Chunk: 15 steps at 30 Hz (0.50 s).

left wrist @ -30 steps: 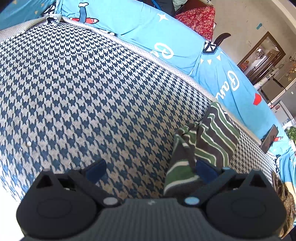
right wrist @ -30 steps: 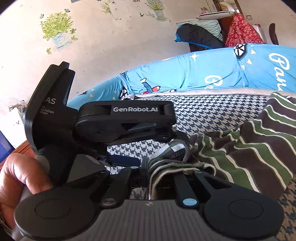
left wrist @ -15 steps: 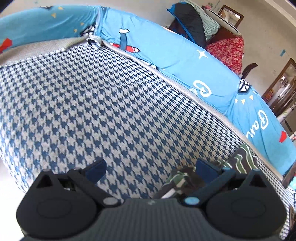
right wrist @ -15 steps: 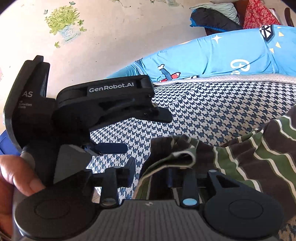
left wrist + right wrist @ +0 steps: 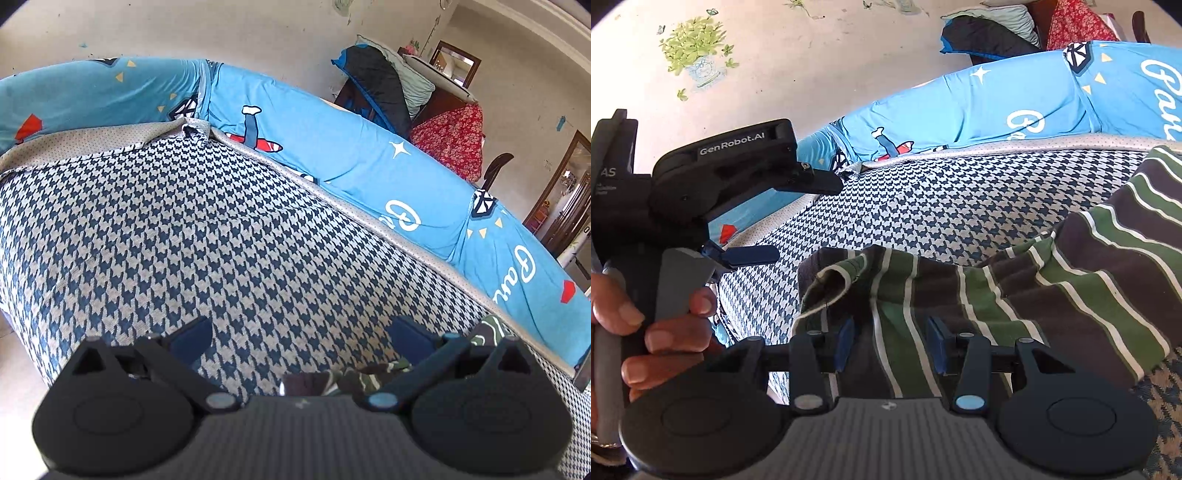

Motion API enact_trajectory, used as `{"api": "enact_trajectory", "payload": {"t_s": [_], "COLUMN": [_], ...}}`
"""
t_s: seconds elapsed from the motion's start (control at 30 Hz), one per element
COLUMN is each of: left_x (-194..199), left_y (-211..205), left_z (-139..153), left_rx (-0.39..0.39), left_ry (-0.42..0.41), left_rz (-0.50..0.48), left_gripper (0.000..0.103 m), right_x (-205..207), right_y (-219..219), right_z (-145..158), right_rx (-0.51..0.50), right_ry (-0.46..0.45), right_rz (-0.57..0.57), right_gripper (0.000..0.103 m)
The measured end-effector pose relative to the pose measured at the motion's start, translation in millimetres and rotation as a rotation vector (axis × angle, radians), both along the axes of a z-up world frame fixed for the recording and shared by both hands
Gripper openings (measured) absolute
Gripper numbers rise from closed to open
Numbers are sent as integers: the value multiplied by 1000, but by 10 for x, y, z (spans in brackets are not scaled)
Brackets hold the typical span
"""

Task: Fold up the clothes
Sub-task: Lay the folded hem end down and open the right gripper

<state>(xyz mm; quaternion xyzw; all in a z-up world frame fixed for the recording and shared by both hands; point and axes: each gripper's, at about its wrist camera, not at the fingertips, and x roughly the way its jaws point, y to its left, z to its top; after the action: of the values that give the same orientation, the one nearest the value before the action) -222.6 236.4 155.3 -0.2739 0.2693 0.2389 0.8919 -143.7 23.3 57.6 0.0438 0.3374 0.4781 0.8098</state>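
On a houndstooth-covered bed (image 5: 942,206), the right gripper (image 5: 892,345) is opening, letting go the green-and-brown striped garment (image 5: 1015,291) between its jaws; the left gripper (image 5: 299,334) gapes empty; next likely needs a fresh grasp to fold again.

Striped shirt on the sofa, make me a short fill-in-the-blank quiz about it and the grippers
1. The striped shirt has brown, white and ____ stripes.
2. It lies on a sofa cover with a blue-and-white ____ pattern.
3. The left gripper has ____ between its open jaws.
4. The backrest cover is mostly ____.

Missing words: green; houndstooth; nothing; blue
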Motion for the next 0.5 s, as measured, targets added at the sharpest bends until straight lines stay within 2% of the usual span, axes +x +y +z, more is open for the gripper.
{"api": "enact_trajectory", "payload": {"t_s": [0.23, 0.5], "left_x": [-26, -14], "left_y": [-38, -39], "left_z": [48, 67], "left_rx": [-20, -35], "left_ry": [-48, -67], "left_rz": [-52, -90], "left_gripper": [103, 103], "right_x": [20, 16], "right_y": [176, 549], "right_z": [15, -119], "right_rx": [24, 40], "right_ry": [-40, -68], "right_rz": [-11, 96], "right_gripper": [42, 42]}}
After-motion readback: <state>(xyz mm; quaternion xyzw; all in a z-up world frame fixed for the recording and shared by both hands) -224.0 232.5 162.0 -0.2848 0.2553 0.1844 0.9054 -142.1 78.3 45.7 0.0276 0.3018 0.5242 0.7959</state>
